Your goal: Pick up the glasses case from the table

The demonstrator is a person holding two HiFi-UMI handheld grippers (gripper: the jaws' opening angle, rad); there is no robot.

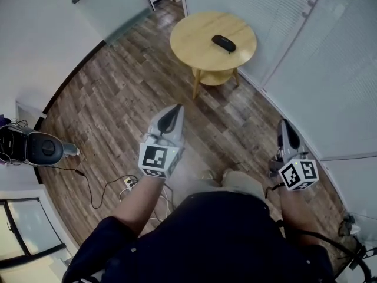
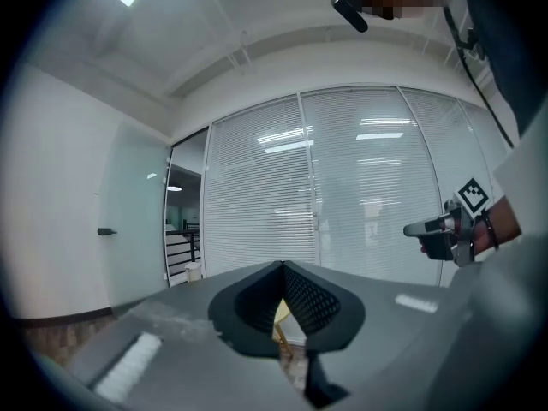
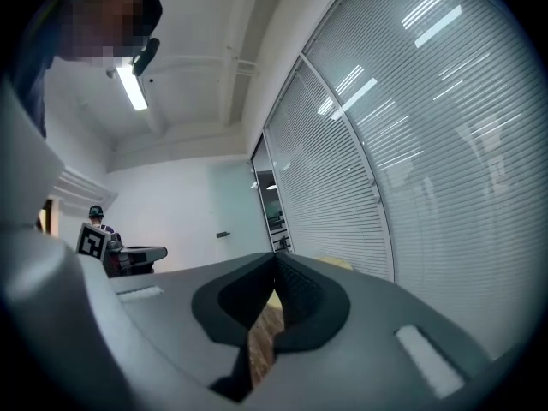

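Head view: glasses case [image 1: 224,42] lies on the desk [image 1: 191,37], well apart from the closed, empty left claw [image 1: 178,108] and right claw [image 1: 284,123].

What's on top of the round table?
Only the black glasses case lies on the round table. The top covers most of its lower shelf, so anything there is unseen.

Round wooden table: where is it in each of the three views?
Head view: top centre, round wooden table under the glasses case.
Left gripper view: yellow sliver low between the jaws.
Right gripper view: pale edge just beyond the jaws, centre-right.
Shared landmark: the wall of white blinds.
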